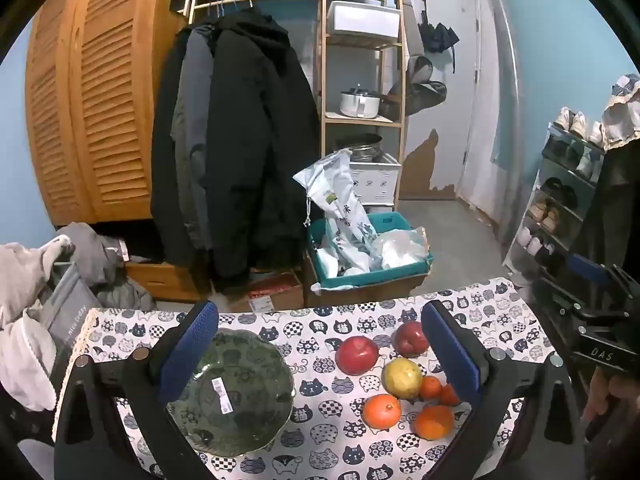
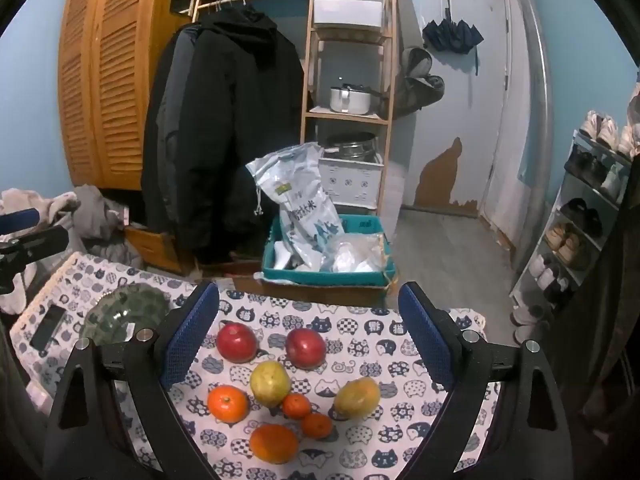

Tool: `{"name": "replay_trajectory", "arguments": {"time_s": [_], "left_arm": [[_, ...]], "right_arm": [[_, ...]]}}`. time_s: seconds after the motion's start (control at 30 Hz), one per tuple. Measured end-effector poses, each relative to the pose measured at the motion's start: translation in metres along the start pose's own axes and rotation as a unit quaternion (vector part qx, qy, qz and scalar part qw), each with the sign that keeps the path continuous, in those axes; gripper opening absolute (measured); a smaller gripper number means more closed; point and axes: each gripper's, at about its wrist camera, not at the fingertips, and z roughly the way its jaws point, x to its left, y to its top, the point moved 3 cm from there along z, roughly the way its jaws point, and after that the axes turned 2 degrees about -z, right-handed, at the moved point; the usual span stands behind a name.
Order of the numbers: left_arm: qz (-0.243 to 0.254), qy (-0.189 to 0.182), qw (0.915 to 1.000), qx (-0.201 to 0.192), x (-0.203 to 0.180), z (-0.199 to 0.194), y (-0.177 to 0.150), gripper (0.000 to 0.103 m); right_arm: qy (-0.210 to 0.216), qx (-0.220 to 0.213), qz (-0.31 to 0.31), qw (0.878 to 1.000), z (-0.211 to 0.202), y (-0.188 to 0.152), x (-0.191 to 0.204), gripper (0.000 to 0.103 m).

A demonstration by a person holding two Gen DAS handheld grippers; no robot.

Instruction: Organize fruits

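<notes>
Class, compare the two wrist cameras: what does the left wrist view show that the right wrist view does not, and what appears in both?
Only the left wrist view: the green glass plate's full face with its price sticker, and a hand at the right edge.

Only the right wrist view: a yellow-green fruit on the right of the pile, and a dark phone on the cloth's left end.

Both: the cat-print tablecloth, two red apples, a yellow pear, oranges, the teal bin, the hanging coats, and each tool open, holding nothing.
</notes>
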Motion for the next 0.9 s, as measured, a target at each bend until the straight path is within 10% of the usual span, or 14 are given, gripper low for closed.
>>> {"name": "replay_trajectory", "arguments": {"time_s": [0.9], "left_arm": [[0.0, -0.004, 1.0, -0.003, -0.007, -0.005, -0.005, 0.102]], "right_arm": [[0.001, 0.001, 0.001, 1.0, 0.001, 0.0, 0.001, 0.09]]}}
